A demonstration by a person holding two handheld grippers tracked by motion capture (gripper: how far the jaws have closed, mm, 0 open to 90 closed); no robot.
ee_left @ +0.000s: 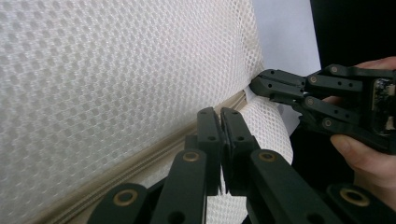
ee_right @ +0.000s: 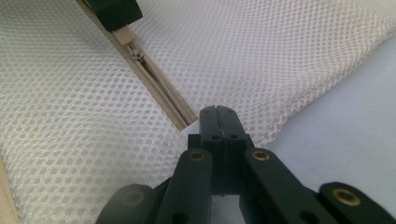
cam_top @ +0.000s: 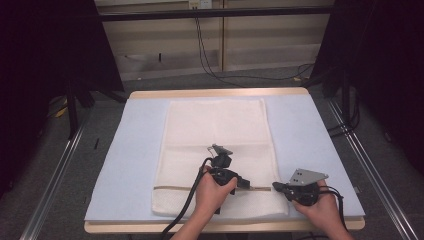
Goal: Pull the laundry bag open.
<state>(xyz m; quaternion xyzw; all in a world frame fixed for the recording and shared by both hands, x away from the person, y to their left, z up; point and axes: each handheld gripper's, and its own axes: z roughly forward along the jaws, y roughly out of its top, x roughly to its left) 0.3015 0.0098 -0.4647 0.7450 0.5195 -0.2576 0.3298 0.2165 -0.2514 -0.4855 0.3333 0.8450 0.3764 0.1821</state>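
Zipper work was the step in hand: a white mesh laundry bag (cam_top: pixel 215 150) lay flat on the pale blue padded table mat (cam_top: pixel 310 145), its beige zipper (ee_right: pixel 161 91) running across the near end. My left gripper (ee_left: pixel 220 116) was clamped shut, seemingly on the slider. My right gripper (ee_right: pixel 218 114) pinched the bag's edge just beside the zipper's end. Pulling well meant keeping the 2 grips in line and the tape taut.
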